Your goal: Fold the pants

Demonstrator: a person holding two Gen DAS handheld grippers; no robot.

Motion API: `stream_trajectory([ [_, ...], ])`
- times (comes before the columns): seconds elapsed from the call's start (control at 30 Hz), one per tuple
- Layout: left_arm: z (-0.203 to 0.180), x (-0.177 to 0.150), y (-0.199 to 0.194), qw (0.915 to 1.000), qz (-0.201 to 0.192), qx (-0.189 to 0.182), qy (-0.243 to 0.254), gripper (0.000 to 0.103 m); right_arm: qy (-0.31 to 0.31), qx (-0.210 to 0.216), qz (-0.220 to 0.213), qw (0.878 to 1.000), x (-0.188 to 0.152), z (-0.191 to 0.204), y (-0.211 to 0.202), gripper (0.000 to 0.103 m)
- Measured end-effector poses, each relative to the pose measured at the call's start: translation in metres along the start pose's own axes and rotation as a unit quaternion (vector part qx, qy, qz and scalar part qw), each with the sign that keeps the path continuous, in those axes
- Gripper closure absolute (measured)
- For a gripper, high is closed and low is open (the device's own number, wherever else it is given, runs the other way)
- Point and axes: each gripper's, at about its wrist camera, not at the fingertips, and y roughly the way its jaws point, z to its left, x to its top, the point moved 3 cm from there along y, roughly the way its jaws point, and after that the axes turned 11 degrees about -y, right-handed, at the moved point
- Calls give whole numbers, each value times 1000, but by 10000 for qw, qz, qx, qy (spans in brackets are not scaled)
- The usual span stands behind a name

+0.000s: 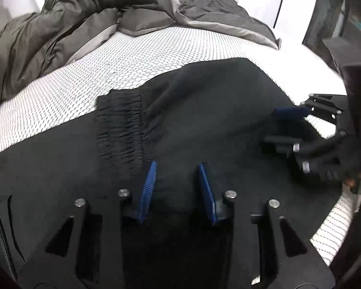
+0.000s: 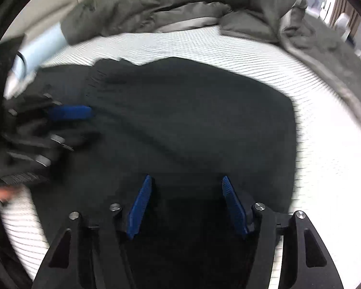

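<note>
On mattress (image 1: 60,91) | pants (image 1: 204,110) edge near | bare beyond

No words, labels, brands, numbers or signs can be read in either wrist view.

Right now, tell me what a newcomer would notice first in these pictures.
The black pants spread over the white mattress take up the middle of both views. Blue-padded left tongs and right tongs hang low over the cloth, jaws apart. A rumpled grey duvet is heaped along the far side.
</note>
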Motion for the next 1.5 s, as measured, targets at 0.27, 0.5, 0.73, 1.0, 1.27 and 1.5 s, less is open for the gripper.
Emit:
stream_trajectory([
  [0.27, -2, 2, -33, 9990, -337, 265, -94, 59, 516, -633, 56, 9966, -24, -44, -21, 24],
  [0.5, -9, 48, 1, 9987, -413, 123, -270, 46, 647, -81, -925, 9936, 24, -35, -25, 36],
  [0.73, 31, 44, 19, 9975, -42, 108, -696, 74, -2, -594, -106, 9982, 29, -24, 23, 43],
  [1.0, 83, 20, -56, 9882, -453, 301, -1431, 48, 296, -1038, -138, 9941, -2, -44, -26, 36],
  [1.27, 65, -45, -53, 9904, -34, -215, -1362, 43, -95, 601, -501, 9969, -24, 47, -62, 21],
  [1.5, 47, -48, -28, 9951, 106, 66, -976, 53, -229, 548, -319, 9977, -39, 63, -57, 20],
])
